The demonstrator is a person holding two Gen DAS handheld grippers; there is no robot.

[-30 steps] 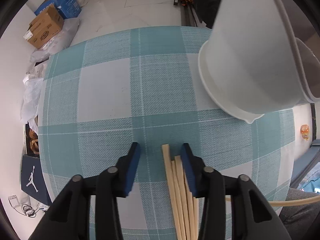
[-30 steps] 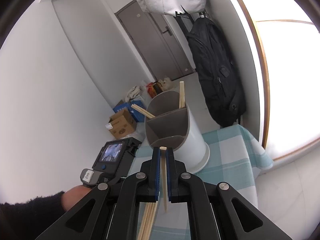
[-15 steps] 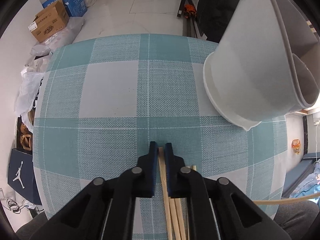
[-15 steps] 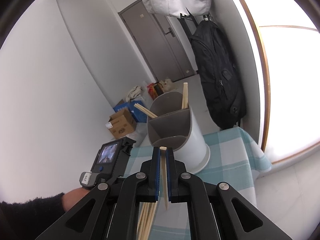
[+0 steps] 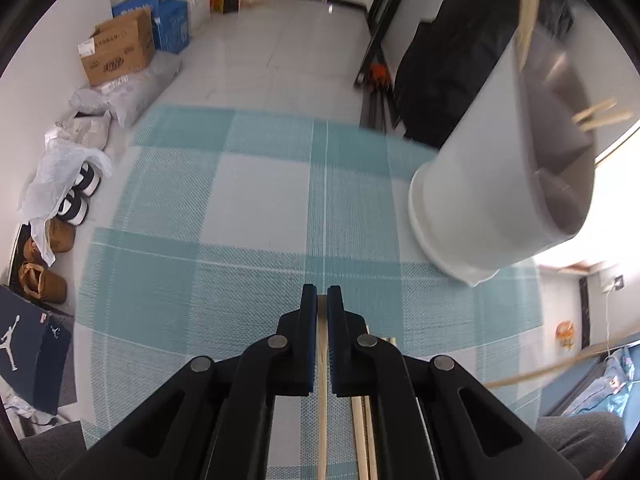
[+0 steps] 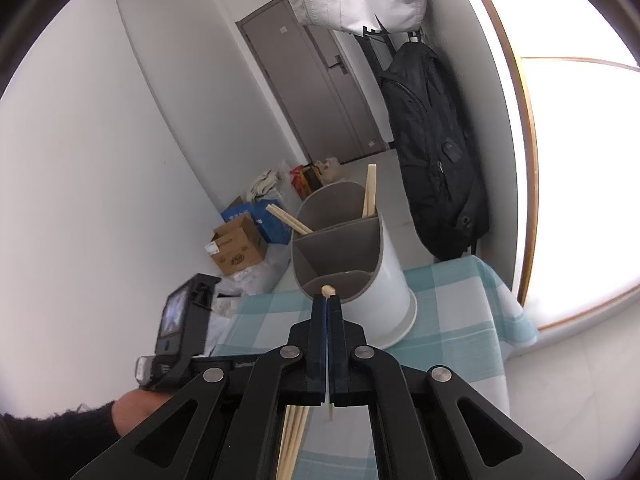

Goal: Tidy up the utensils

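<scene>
A white utensil holder with grey divided compartments stands on the teal checked tablecloth; several chopsticks stick out of its far compartments. It also shows in the left wrist view at the right. My left gripper is shut on a wooden chopstick, lifted above the cloth. More chopsticks lie on the cloth beside it. My right gripper is shut on another chopstick, held in front of the holder's near compartment.
The other hand-held gripper's camera unit is at the left in the right wrist view. Cardboard boxes, bags and shoes lie on the floor beyond the table's edge. A black backpack hangs at the wall behind the holder.
My left gripper closed on a chopstick from the pile and lifted it off the cloth. My right gripper, still holding its chopstick, moved slightly toward the holder.
</scene>
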